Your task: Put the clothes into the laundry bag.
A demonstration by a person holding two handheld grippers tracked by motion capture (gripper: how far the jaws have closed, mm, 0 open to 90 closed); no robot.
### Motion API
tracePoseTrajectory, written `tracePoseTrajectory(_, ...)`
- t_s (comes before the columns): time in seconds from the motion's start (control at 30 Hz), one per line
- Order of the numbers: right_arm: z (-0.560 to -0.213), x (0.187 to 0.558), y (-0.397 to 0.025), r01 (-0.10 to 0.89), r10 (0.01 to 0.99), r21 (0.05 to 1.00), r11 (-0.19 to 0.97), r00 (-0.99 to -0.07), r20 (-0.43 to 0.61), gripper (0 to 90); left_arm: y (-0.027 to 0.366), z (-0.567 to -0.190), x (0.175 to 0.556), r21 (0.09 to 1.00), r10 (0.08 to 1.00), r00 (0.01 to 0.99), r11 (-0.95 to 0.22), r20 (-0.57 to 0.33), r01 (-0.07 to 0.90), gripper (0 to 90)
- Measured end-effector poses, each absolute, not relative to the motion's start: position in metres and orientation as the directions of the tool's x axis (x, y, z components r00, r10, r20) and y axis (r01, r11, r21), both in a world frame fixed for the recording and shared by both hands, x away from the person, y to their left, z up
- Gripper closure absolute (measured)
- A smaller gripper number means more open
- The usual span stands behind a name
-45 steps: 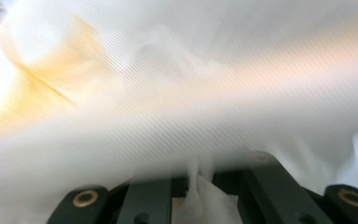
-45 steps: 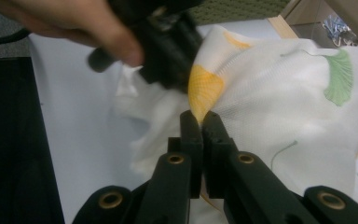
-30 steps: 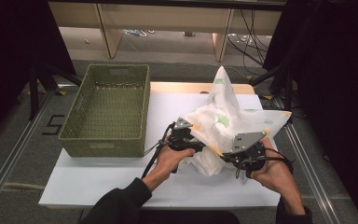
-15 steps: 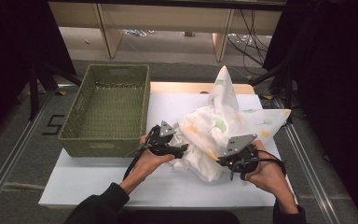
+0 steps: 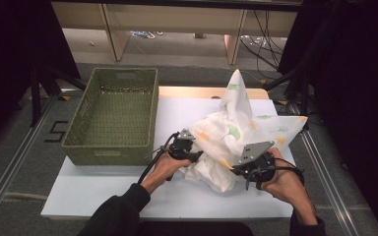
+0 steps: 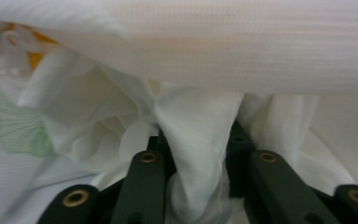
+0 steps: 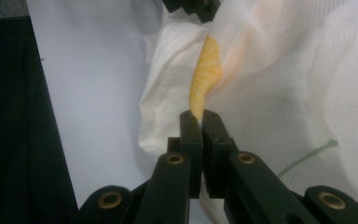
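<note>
A white cloth [image 5: 236,125] printed with green and yellow leaves lies bunched on the white table [image 5: 128,196], right of centre, with one corner standing up in a peak. My left gripper [image 5: 193,156] is at the cloth's near left side. In the left gripper view a thick fold of the cloth [image 6: 196,116] fills the gap between the jaws of the left gripper [image 6: 196,140]. My right gripper [image 5: 235,169] is at the near right side. In the right gripper view the right gripper [image 7: 199,114] is shut on a yellow-printed edge of the cloth [image 7: 205,74].
An olive woven basket [image 5: 113,115] stands on the table's left half, close to my left hand. Metal rails run along both sides of the table [image 5: 15,162]. Dark curtains and stands flank the area; shelving legs stand beyond the far edge.
My left gripper moved left along the table, then came back a little to the right into the cloth. The right gripper shifted slightly left, and the cloth's near part bunched between them.
</note>
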State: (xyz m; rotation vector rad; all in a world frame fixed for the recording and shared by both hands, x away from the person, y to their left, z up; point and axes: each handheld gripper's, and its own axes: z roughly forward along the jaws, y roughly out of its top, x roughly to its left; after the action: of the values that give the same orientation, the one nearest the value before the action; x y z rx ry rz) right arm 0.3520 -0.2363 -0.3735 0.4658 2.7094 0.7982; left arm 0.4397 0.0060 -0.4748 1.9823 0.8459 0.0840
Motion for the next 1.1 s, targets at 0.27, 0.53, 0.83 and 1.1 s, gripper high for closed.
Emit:
tracePoseTrajectory(0.27,-0.378,0.351,-0.241,0.256,0.393,0.547,0.797,-0.908,-0.148,89.5,-0.017,-0.442,0.412,0.841,0.532,0.798,-0.261,-0.284,0.474,77.9)
tracePoseTrajectory(0.53,-0.397,0.350,-0.238,0.263,0.355,0.488,0.832,-0.929,-0.105,89.5,-0.021,-0.467,0.429,0.798,0.591,0.744,-0.263,-0.311,0.543,76.2)
tracePoseTrajectory(0.83,-0.411,0.365,-0.254,0.327,0.439,0.459,0.826,-0.884,-0.161,89.4,0.012,-0.441,0.412,0.831,0.625,0.749,-0.282,-0.221,0.480,43.3)
tracePoseTrajectory(1.1,-0.416,0.372,-0.270,0.398,0.522,0.465,0.791,-0.835,-0.173,89.5,0.039,-0.431,0.425,0.784,0.727,0.686,-0.406,-0.034,0.470,36.9)
